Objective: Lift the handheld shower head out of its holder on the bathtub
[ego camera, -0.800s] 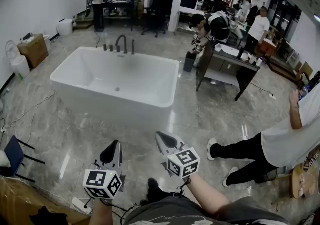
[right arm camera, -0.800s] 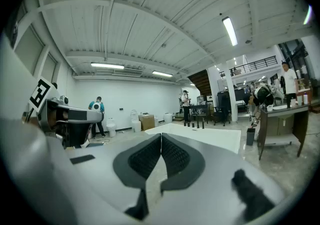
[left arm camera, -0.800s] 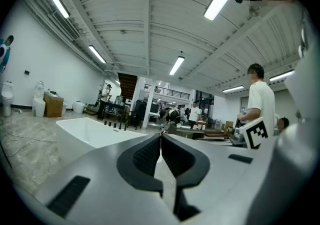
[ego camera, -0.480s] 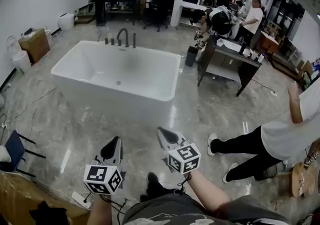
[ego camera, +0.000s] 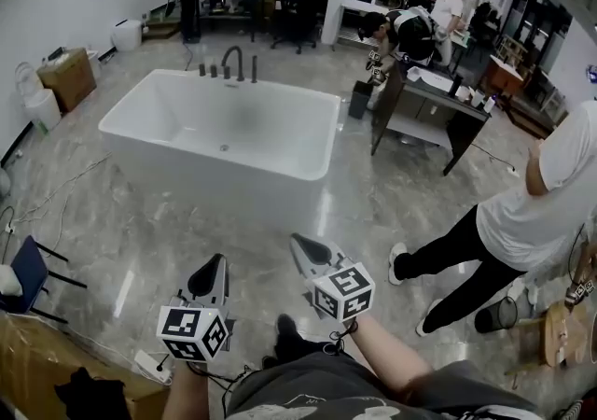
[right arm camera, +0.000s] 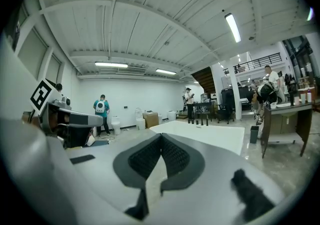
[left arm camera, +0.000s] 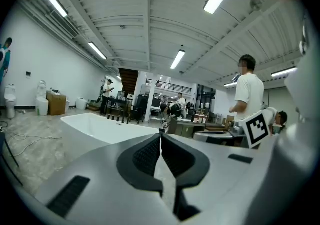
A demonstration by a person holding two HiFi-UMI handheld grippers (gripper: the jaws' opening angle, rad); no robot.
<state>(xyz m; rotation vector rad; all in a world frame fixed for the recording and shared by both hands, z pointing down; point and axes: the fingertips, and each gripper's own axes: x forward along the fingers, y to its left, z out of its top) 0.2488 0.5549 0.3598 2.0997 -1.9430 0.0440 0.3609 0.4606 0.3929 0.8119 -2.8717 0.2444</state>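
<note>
Grey marble-patterned floor filled the lower half of the head view. Just above the bottom edge, the two grippers pointed up-frame side by side. The left gripper, lower left of centre, had its fingers pressed together with nothing between them. Its own view showed the ribbed black pads meeting along a thin seam. The right gripper, just right of it, was closed the same way on nothing, its pads touching at the tips. Both were well apart from the bathtub.

A person in a white shirt and dark trousers stood on the floor at the right edge.

The white freestanding bathtub lay beyond the grippers in the upper middle of the frame. On its far rim stood a curved dark faucet with a few short dark posts beside it. The slim upright piece just right of the faucet looked like the handheld shower head seated in its holder, though it was too small to be sure.

Farther off, a cardboard box sat by the wall at upper left. A dark counter stood at upper right, with another person bent over near its far end.
</note>
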